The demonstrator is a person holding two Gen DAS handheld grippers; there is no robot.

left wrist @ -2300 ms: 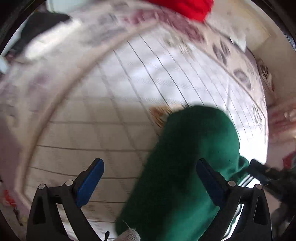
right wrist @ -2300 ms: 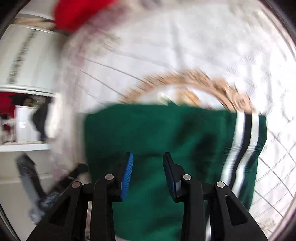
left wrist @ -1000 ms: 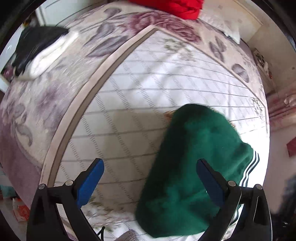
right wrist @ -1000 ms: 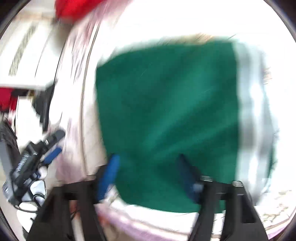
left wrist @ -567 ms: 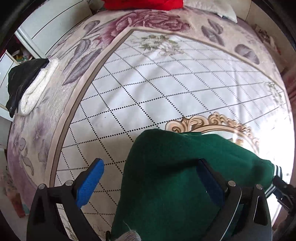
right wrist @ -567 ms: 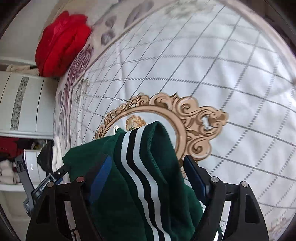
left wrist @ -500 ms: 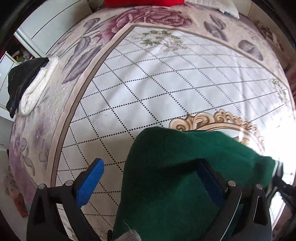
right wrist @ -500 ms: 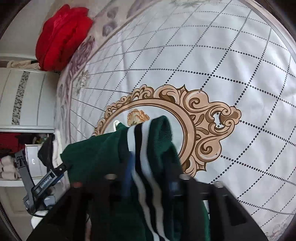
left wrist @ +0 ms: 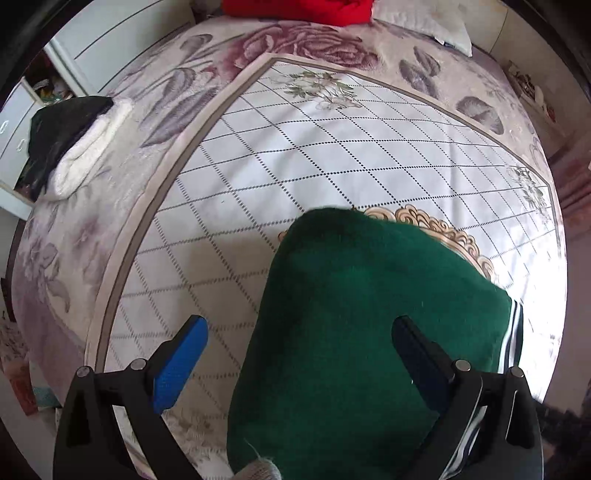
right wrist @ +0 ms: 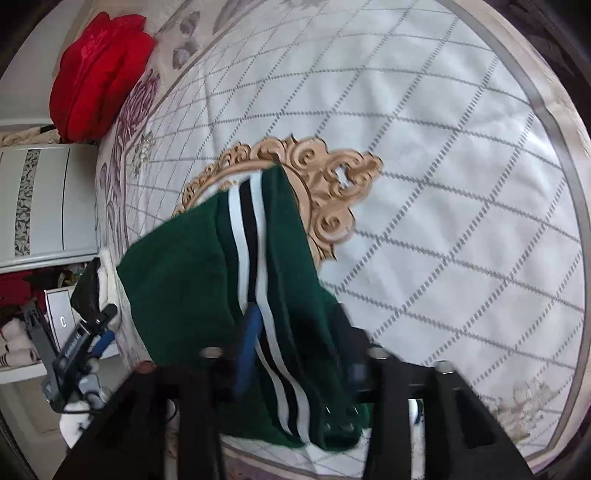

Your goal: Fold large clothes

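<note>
The folded green sweater, thick knit with white and black stripes, lies near the bed's front edge. My left gripper hangs released above it; my right gripper is opening, striped hem between its jaws. A red cushion sits at the far corner.

Sweater cut off by lower edge of left wrist view, near end hidden behind fingers. Right gripper blurred; contact with striped hem between opening jaws impossible to tell. Gold frame print partly covered by sweater. Red bundle cropped at top. Shelf clutter too small to identify.
</note>
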